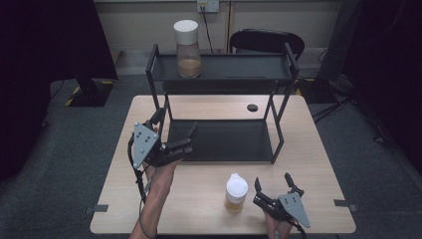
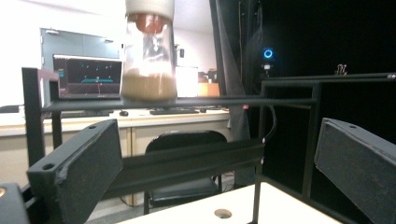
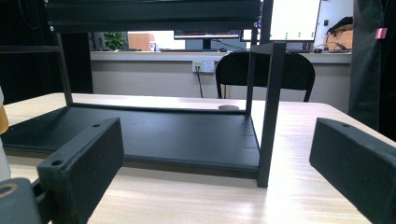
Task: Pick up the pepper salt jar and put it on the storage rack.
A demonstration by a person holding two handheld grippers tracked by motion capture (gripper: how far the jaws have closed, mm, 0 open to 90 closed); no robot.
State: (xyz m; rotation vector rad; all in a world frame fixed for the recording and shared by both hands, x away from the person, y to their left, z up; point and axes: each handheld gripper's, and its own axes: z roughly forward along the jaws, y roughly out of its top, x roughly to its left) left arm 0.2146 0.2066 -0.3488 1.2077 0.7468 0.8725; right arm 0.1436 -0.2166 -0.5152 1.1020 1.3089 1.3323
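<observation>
Pale wooden table (image 1: 308,164) on grey carpet, black two-tier metal shelf (image 1: 224,142) mid-table, black chair (image 1: 266,42) behind shelf, left gripper (image 1: 175,130) and right gripper (image 1: 272,182) before shelf, jaws wide, empty

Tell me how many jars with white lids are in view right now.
2. A tall jar stands on the left of the black rack's top shelf. A smaller jar stands on the table, just left of the right gripper.
</observation>
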